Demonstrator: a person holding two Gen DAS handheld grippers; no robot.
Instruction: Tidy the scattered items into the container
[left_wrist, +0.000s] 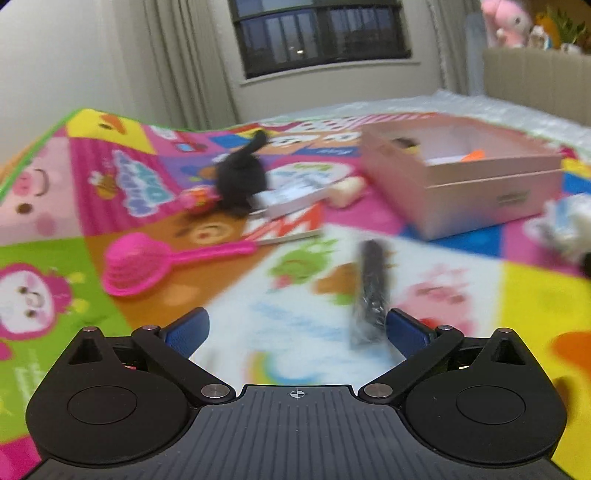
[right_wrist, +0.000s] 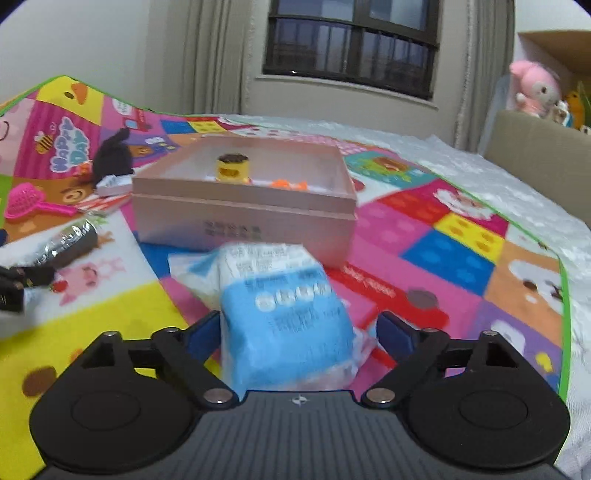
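A pink open box (left_wrist: 476, 184) (right_wrist: 243, 210) stands on a colourful play mat; inside it are a yellow can (right_wrist: 233, 168) and orange pieces (right_wrist: 288, 183). My left gripper (left_wrist: 295, 328) is open, and a dark foil-wrapped packet (left_wrist: 369, 291) lies on the mat just inside its right finger. The packet also shows in the right wrist view (right_wrist: 70, 242). My right gripper (right_wrist: 299, 332) is open with its fingers on either side of a blue-and-white plastic packet (right_wrist: 284, 317) in front of the box; the fingers do not press it.
On the mat left of the box lie a pink toy strainer (left_wrist: 136, 266), a black cloth item (left_wrist: 242, 173), a pink ball (left_wrist: 195, 201), a small white box (left_wrist: 291, 197) on a booklet, and a cream object (left_wrist: 347, 190). A beige headboard with plush toys (right_wrist: 535, 88) stands at right.
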